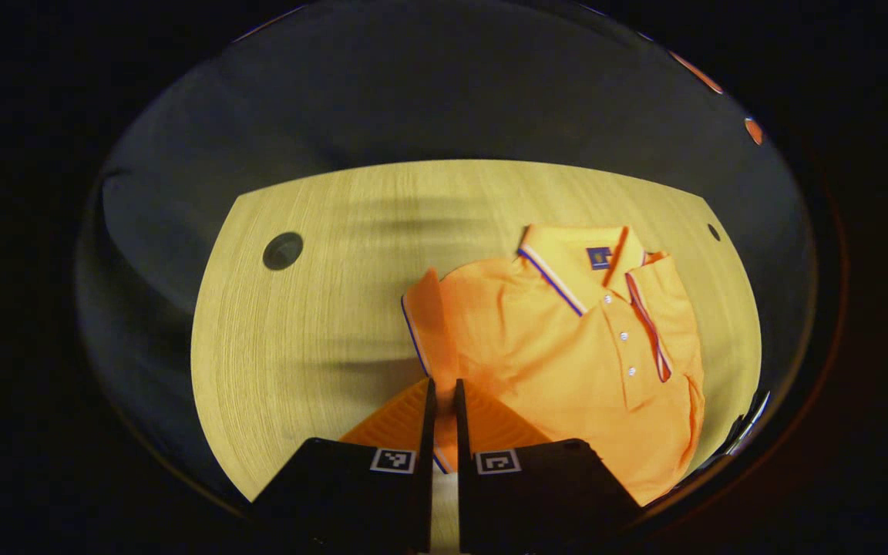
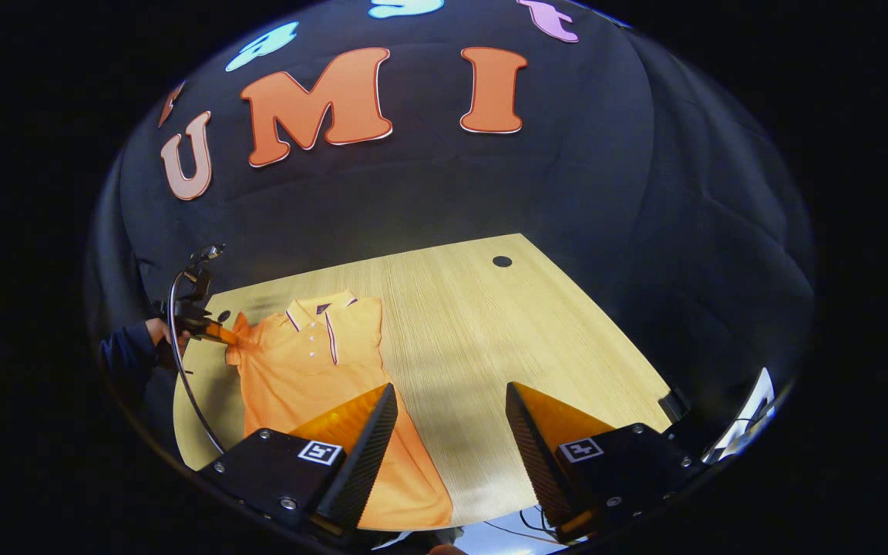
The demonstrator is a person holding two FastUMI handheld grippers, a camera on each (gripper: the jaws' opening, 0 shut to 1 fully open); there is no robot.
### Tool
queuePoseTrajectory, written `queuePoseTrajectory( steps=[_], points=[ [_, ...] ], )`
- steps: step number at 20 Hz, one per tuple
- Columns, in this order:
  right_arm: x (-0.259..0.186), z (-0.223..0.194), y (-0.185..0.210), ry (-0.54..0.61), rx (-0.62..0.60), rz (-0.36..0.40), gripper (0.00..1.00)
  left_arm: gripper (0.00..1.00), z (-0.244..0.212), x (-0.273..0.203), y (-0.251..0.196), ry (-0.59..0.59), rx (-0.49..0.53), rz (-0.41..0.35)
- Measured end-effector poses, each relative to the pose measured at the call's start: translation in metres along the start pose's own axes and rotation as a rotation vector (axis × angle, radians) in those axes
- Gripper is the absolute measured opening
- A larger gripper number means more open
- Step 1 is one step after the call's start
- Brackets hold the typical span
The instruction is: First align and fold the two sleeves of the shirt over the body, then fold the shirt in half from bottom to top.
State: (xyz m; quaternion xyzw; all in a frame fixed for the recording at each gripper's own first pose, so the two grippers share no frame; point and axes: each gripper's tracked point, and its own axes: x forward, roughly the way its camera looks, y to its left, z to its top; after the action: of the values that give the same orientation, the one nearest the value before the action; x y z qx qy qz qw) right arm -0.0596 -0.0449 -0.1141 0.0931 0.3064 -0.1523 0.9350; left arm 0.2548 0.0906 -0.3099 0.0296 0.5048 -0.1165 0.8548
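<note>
Fingers of the left gripper (image 1: 444, 389) are pressed nearly together, pinching a sleeve (image 1: 425, 324) of the one orange shirt (image 1: 567, 362), which is spread on the bench (image 1: 313, 308) ahead of them. Fingers of the right gripper (image 2: 450, 401) are held wide apart above the bench, the shirt's lower half lying beside the left one.

I'm in a recording booth: black cloth wall (image 2: 567, 193) behind a pale wood-grain desk with cable holes (image 2: 475, 324).

One shirt (image 1: 567, 362), one table (image 1: 313, 308), seemingly two holes (image 1: 283, 250).
</note>
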Motion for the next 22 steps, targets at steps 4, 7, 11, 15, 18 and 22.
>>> queuePoseTrajectory(
  steps=[4,7,11,15,18,22],
  points=[
    [-0.004,-0.005,-0.004,-0.001,-0.014,-0.001,0.87,0.14,0.02,-0.007,-0.046,-0.05,0.077,-0.055],
    [-0.007,-0.014,-0.009,0.01,0.003,-0.004,0.87,0.18,0.028,-0.008,-0.089,-0.078,0.09,-0.158],
    [-0.013,-0.025,-0.02,0.022,0.026,-0.024,0.87,0.51,0.027,-0.022,-0.133,-0.122,0.094,-0.287],
    [-0.016,-0.024,-0.027,-0.001,0.034,-0.039,0.87,0.73,0.026,-0.039,-0.129,-0.196,0.139,-0.247],
    [-0.016,-0.018,-0.026,-0.043,0.016,-0.025,0.87,0.9,0.022,-0.06,-0.125,-0.255,0.117,-0.216],
    [-0.014,0.0,-0.02,-0.126,-0.042,0.012,0.89,0.96,0.018,-0.112,-0.121,-0.393,0.114,-0.142]
  ],
)
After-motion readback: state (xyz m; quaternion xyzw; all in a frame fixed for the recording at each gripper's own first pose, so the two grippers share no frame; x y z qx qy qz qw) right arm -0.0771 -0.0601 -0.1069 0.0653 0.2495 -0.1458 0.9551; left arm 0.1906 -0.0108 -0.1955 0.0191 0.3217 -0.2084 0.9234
